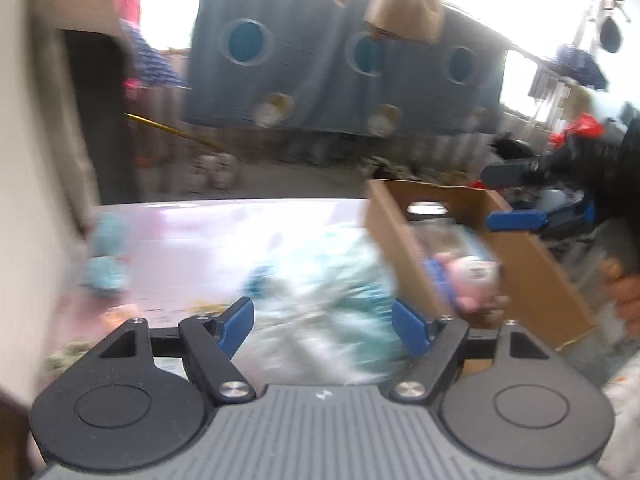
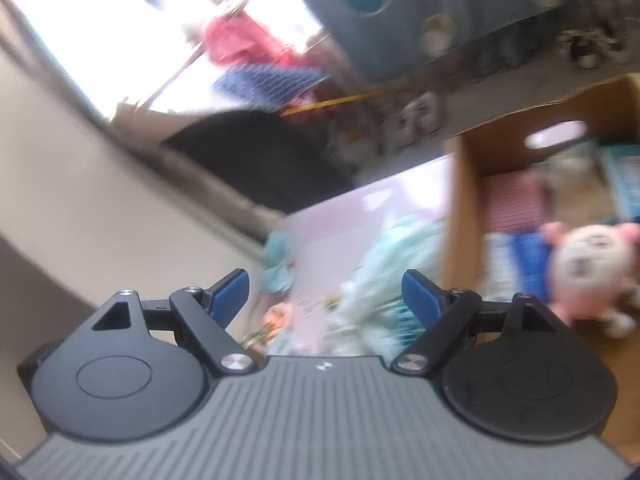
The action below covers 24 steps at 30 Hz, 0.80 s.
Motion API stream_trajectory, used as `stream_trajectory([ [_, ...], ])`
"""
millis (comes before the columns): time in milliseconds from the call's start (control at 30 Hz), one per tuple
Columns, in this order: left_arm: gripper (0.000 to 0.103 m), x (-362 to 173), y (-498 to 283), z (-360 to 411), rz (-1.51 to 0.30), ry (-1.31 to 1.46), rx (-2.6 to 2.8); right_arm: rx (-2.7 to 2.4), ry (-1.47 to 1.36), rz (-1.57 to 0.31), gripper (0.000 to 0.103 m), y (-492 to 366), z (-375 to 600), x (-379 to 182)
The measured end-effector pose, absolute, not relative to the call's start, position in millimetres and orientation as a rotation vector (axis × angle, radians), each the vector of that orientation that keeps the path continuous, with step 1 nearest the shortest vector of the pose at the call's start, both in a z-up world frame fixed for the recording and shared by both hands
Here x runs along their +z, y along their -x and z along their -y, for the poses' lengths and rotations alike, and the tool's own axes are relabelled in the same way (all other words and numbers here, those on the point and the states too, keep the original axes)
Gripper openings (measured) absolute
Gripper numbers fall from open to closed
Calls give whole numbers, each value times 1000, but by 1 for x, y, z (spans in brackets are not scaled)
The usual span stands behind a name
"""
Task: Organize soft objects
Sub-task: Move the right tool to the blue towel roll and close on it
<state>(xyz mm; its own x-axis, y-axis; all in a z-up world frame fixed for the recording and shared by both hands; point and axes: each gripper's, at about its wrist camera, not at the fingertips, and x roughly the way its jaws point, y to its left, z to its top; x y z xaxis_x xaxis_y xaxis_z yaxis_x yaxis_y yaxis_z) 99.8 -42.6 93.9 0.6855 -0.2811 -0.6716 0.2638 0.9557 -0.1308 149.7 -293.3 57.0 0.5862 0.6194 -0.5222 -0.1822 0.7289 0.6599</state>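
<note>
A: Report the containers, near to far.

B: One cardboard box [image 1: 532,280] stands at the right of the pale pink table [image 1: 192,232], with an oval handle cut-out in its far wall. Inside lies a pink and white plush toy [image 2: 588,264], its face turned toward the right wrist camera, resting at the near end of the box. Behind it sit a red-striped fabric item [image 2: 516,204] and a blue item [image 2: 528,256]; blur prevents closer identification.

A: Task objects outside the box?

B: A mint-green fluffy mass [image 1: 340,292] lies on the table just left of the box, directly ahead of the left gripper [image 1: 323,322]. Its long axis cannot be told through the motion blur. A small teal soft piece [image 1: 106,256] lies at the far left of the table, well apart from the mass.

A: Gripper condition?

B: Left gripper: jaws spread, nothing between the pads, pointing down at the table. Right gripper [image 2: 325,294]: jaws spread, empty; the left wrist view shows it above the far right of the box, with a hand [image 1: 624,296] at the right edge.
</note>
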Motion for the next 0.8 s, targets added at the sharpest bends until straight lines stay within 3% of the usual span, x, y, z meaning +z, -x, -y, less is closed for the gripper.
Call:
stream_trajectory([
  [433,77,30,-89,-71,-698,-126,81,710,-506,-1053,84,-245,83,-3],
  [633,76,8,-165,-87,-653,-228,154,723,-548,-1110,84,-311,21,-55],
  [800,76,-27,-238,-88,-728,-307,185,730,-614,-1133,84,-376,-16,-88],
])
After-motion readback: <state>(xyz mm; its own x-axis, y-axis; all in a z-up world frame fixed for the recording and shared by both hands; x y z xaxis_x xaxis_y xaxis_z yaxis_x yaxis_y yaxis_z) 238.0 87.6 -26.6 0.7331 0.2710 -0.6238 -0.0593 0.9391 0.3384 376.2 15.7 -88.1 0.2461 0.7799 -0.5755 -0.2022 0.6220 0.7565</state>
